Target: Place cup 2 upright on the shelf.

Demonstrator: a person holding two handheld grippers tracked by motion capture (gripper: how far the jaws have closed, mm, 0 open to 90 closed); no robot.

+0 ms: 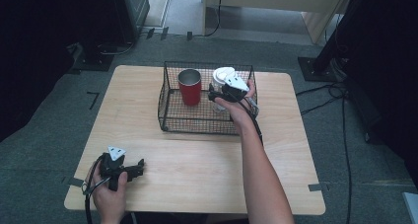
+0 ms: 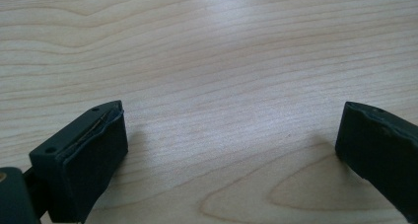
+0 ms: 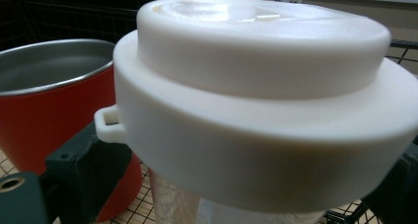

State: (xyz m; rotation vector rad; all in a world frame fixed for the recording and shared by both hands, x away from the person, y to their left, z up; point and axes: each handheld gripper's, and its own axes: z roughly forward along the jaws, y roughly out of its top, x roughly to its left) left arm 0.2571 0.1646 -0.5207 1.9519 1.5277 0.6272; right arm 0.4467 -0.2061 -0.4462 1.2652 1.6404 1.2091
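Observation:
A black wire basket [image 1: 166,119] stands on the far half of the wooden table [image 1: 197,169]. Inside it are a red metal cup [image 1: 190,87] [image 3: 54,110], upright and empty, and to its right a clear cup with a white lid [image 1: 223,76] [image 3: 256,95]. My right gripper [image 1: 217,93] [image 3: 246,189] reaches into the basket from the right. Its jaws stand on either side of the clear cup just under the lid, and the left finger [image 3: 88,174] shows a small gap to the cup wall. My left gripper [image 1: 139,168] [image 2: 231,135] rests open near the table's front left, with bare wood between its jaws.
Cables [image 1: 325,93] and black stand bases [image 1: 320,68] lie on the grey carpet around the table. A cable trails from the left gripper over the front edge [image 1: 88,194]. Plain wood lies between the basket and the left hand.

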